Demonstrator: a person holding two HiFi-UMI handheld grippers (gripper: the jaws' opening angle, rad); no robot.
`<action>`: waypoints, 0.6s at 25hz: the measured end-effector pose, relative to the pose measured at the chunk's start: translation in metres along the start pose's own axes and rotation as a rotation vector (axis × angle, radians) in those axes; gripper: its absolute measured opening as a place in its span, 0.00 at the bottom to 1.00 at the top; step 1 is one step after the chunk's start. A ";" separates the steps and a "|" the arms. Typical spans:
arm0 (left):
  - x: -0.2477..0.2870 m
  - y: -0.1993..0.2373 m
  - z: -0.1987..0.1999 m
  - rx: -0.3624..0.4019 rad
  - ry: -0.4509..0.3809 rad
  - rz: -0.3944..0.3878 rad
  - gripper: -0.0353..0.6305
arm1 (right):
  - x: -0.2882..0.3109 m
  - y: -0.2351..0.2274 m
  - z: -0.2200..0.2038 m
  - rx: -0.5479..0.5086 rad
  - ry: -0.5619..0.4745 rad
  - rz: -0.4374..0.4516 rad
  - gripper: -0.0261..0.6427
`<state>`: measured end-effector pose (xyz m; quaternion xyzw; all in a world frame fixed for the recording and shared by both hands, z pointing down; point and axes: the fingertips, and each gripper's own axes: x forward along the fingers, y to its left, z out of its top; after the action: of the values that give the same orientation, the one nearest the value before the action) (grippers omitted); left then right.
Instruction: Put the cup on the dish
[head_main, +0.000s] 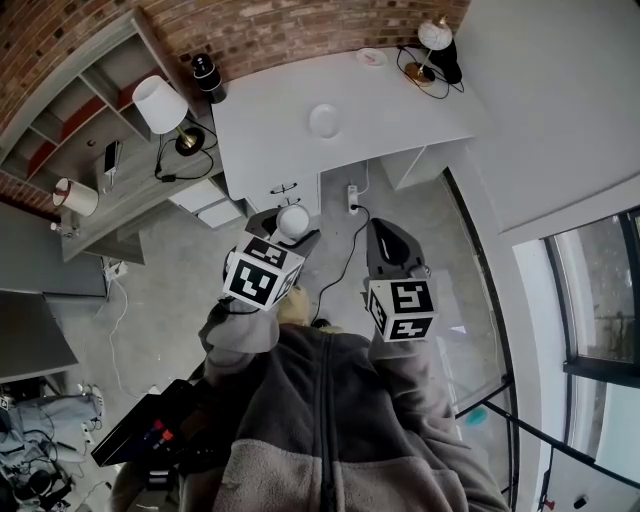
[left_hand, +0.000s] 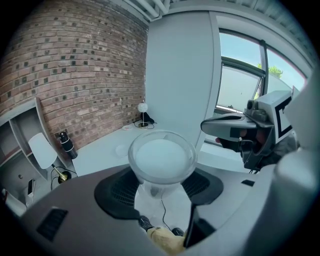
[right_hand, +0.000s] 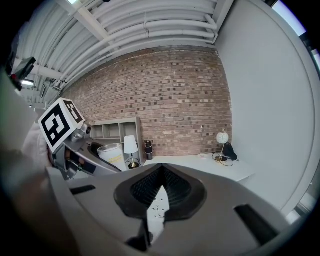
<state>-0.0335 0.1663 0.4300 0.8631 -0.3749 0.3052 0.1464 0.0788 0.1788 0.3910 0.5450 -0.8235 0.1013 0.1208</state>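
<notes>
**Carrying stage of putting the cup on the dish.** The left claw (left_hand: 161, 189) is clamped on the translucent white cup (left_hand: 162, 159). Its two dark pads press the cup's lower wall from either side, and the cup is upright with its mouth facing up. The dish (left_hand: 121, 149), a small white saucer, lies bare on the white desk (left_hand: 97, 152), well ahead of this claw and slightly to its left. Cup and dish are well apart. The right claw (right_hand: 159, 192) carries nothing, its jaws drawn together to a thin slit. It is held roughly level, just beside the left claw. In the head view both sit close in front of the person's chest, short of the desk edge. The next move, as judged, is to reach the left claw forward over the dish, lower the cup squarely onto it, then release.
</notes>
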 end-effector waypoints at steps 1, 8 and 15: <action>0.001 0.003 -0.001 -0.002 0.001 0.002 0.44 | 0.003 0.001 0.000 -0.001 0.000 0.002 0.04; 0.020 0.034 0.010 0.002 -0.008 -0.005 0.44 | 0.033 -0.007 0.008 -0.010 0.005 -0.021 0.04; 0.054 0.077 0.038 0.008 -0.017 -0.026 0.44 | 0.082 -0.030 0.026 -0.014 0.016 -0.053 0.04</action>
<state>-0.0453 0.0656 0.4372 0.8709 -0.3639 0.2974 0.1438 0.0732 0.0881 0.3931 0.5648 -0.8085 0.0965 0.1340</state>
